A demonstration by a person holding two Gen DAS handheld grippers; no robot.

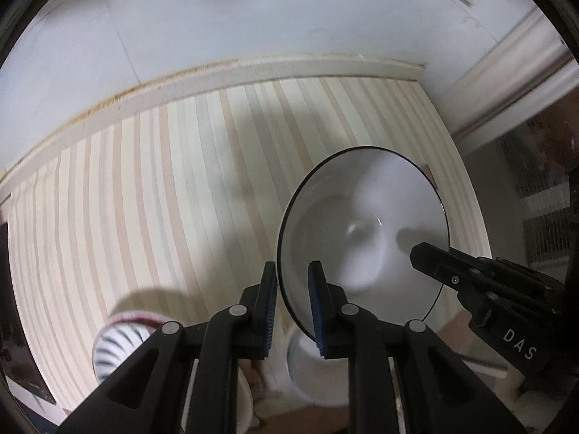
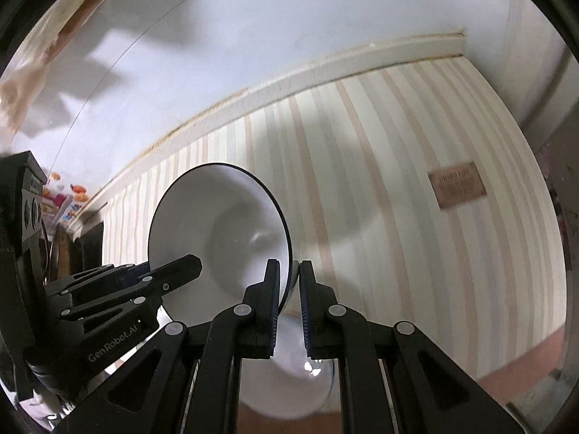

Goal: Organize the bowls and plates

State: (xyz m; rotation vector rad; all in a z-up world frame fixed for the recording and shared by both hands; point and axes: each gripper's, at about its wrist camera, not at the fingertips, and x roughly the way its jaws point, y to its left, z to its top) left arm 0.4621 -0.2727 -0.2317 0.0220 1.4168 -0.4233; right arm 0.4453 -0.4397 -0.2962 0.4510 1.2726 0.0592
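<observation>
A white bowl with a thin dark rim (image 1: pixel 362 231) hangs tilted above the striped tabletop, gripped from two opposite sides. My left gripper (image 1: pixel 292 269) is shut on its near-left rim, one pad inside and one outside. My right gripper (image 1: pixel 421 253) reaches in from the right and grips the opposite rim. In the right wrist view the same bowl (image 2: pixel 217 231) sits to the left, with my right gripper (image 2: pixel 289 266) shut on its right rim and the left gripper (image 2: pixel 188 266) on its left edge.
Below the held bowl rests another white bowl (image 1: pixel 311 372), also seen in the right wrist view (image 2: pixel 289 379). A bowl with dark stripes (image 1: pixel 119 340) stands at the lower left. The cream and beige striped tabletop (image 1: pixel 163 181) ends at a white wall (image 1: pixel 217 18). A brown label (image 2: pixel 457 190) lies on the table.
</observation>
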